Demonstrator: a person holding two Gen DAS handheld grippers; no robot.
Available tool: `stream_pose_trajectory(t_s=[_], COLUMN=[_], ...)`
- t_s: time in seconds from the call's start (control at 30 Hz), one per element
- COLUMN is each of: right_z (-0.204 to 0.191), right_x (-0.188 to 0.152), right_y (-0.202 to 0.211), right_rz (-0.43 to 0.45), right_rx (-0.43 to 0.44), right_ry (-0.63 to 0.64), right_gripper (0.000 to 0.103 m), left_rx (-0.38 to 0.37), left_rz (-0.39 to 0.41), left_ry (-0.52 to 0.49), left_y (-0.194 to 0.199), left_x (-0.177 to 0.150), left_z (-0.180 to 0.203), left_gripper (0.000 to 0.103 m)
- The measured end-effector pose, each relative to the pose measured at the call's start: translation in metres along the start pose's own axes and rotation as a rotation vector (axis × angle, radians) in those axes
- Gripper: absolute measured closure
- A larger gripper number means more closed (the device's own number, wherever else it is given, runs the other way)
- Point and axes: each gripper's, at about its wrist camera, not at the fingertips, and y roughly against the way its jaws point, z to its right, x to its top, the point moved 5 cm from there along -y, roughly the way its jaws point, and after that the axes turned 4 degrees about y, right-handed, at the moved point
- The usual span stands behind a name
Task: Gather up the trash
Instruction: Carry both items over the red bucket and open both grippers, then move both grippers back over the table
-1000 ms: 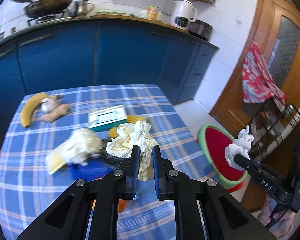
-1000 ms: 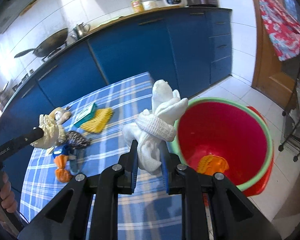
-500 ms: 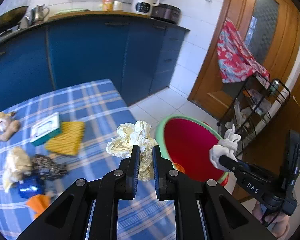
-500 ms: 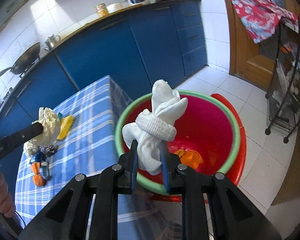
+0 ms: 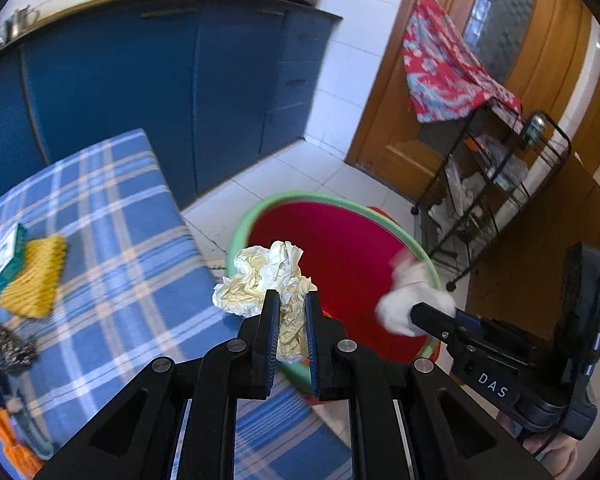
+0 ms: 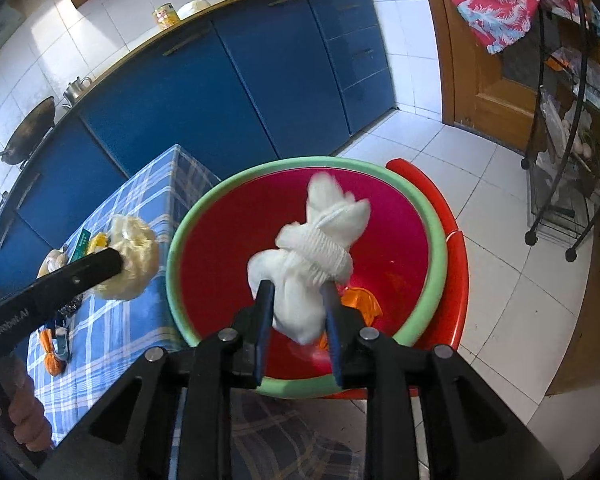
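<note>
A red basin with a green rim (image 6: 172,248) stands on a red stool beside the blue checked table (image 5: 112,248). Above the basin, my right gripper (image 6: 298,292) holds a white knotted cloth bundle (image 6: 320,236). Its jaws are opening, and the bundle still fills the gap between the pads. Orange trash (image 6: 360,300) lies at the basin's bottom. My left gripper (image 5: 290,300) is shut on a crumpled cream paper ball (image 5: 260,276), over the table's edge at the basin's near rim (image 5: 340,208). The left wrist view shows the right gripper (image 5: 416,312) with the blurred bundle (image 5: 408,296).
On the table lie a yellow cloth (image 5: 36,276), a teal box (image 5: 4,260), a steel scourer (image 5: 4,346) and orange scraps (image 5: 8,436). Blue cabinets (image 5: 160,80) run behind. A black wire rack (image 5: 496,196) stands by the wooden door. The floor is white tile.
Both grippers have swung right and down from the table to the basin, each carrying its trash. The right jaws have spread a little around the bundle.
</note>
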Motion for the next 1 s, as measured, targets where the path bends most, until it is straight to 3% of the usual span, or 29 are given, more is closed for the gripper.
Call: stream_pose_trajectory(t_s=[0.1, 0.17, 0.23, 0.33, 1.0], right_z=[0.004, 0.007, 0.008, 0.009, -0.010], right_x=[0.000, 0.000, 0.001, 0.001, -0.001], right_y=[-0.002, -0.001, 0.002, 0.006, 0.040], right_rz=[-0.002, 0.009, 0.020, 0.033, 0.079], right_rx=[-0.004, 0.001, 0.002, -0.001, 0.031], right_ry=[-0.001, -0.010, -0.014, -0.016, -0.001], right_gripper=[0.068, 0.062, 0.060, 0.060, 0.051], left_rx=[0.011, 0.012, 0.006, 0.004, 0.078], left_rz=[-0.014, -0.017, -0.013, 0.005, 0.051], left_ry=[-0.019, -0.018, -0.017, -0.021, 0.084], left_y=[-0.010, -0.014, -0.015, -0.012, 0.036], left_x=[-0.001, -0.001, 0.000, 0.002, -0.007], left_z=[0.004, 0.004, 0.005, 0.006, -0.030], left_gripper=[0.087, 0.080, 0.066, 0.058, 0.057])
